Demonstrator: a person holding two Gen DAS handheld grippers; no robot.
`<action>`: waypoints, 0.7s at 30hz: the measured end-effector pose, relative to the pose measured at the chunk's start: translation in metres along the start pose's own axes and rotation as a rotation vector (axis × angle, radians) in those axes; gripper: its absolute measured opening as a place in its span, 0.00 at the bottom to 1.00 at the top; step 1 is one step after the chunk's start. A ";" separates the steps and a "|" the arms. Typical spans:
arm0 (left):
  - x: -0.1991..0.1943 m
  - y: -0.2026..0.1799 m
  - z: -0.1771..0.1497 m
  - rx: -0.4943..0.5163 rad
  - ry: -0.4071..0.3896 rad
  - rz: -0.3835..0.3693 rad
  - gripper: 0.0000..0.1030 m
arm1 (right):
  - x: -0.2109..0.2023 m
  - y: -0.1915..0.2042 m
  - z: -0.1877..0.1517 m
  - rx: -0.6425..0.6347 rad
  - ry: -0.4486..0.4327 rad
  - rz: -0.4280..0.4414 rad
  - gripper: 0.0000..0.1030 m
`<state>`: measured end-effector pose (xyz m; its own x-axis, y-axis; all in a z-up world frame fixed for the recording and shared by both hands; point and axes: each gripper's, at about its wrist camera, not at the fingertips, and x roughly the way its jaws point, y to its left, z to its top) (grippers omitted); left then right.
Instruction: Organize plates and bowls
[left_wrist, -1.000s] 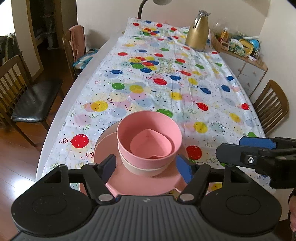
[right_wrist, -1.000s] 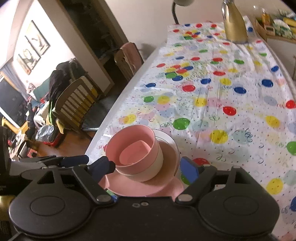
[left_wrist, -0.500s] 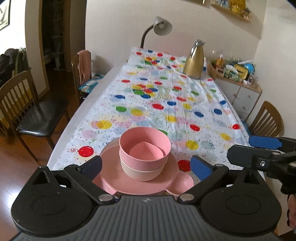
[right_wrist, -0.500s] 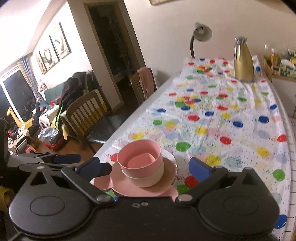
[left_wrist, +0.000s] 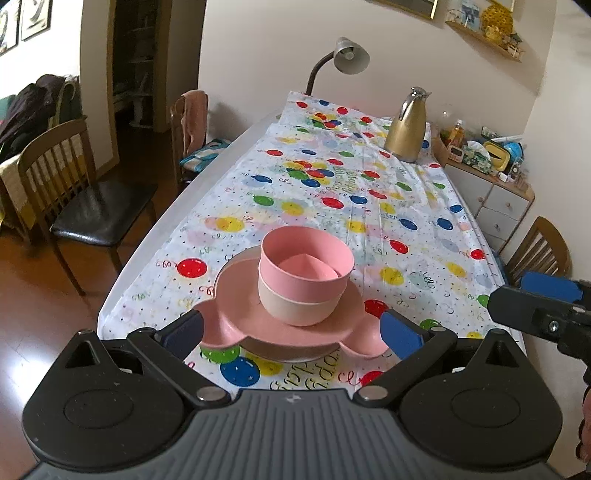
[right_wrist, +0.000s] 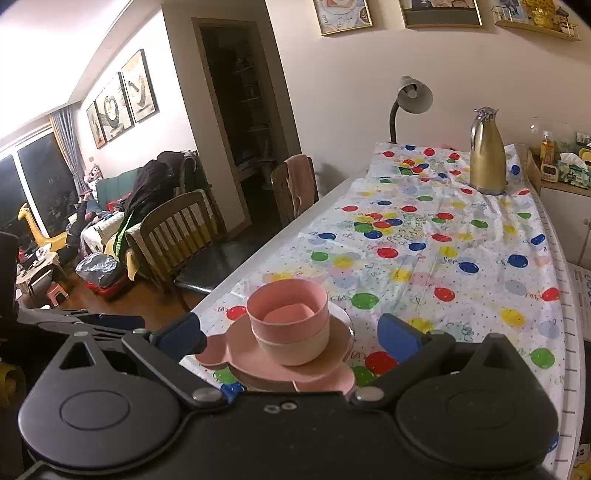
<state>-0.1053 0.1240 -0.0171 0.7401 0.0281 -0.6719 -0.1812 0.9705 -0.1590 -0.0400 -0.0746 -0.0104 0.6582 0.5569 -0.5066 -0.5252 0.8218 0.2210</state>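
A pink bowl (left_wrist: 306, 260) sits nested in a cream bowl (left_wrist: 295, 308), on a pink mouse-ear plate (left_wrist: 240, 314) that lies on another plate (left_wrist: 280, 352), near the front edge of the table. A small pink heart-shaped dish (left_wrist: 306, 267) lies inside the top bowl. My left gripper (left_wrist: 291, 330) is open and empty, just before the stack. My right gripper (right_wrist: 290, 334) is open and empty too; it also shows at the right of the left wrist view (left_wrist: 543, 299). The stack shows in the right wrist view (right_wrist: 288, 325).
The long table carries a balloon-print cloth (left_wrist: 351, 192). A gold jug (left_wrist: 404, 127) and a desk lamp (left_wrist: 343, 59) stand at the far end. Wooden chairs (left_wrist: 74, 184) stand at the left, another chair (left_wrist: 539, 247) at the right. A cluttered sideboard (left_wrist: 487, 177) lines the right wall.
Both grippers have pulled back and up from the stack, so it looks smaller and farther. Their jaws have opened wider. The stack has not moved.
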 end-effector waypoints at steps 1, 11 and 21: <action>-0.002 0.000 -0.001 -0.006 -0.001 0.003 0.99 | -0.001 -0.001 -0.001 0.011 0.005 0.002 1.00; -0.024 -0.013 0.006 -0.003 -0.043 0.013 0.99 | -0.015 -0.007 -0.003 0.044 -0.020 0.003 1.00; -0.028 -0.020 0.009 0.008 -0.044 0.013 0.99 | -0.017 -0.006 0.002 0.037 -0.030 0.008 1.00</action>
<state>-0.1167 0.1063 0.0108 0.7653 0.0504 -0.6417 -0.1858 0.9718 -0.1452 -0.0471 -0.0883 -0.0016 0.6702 0.5665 -0.4795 -0.5106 0.8208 0.2561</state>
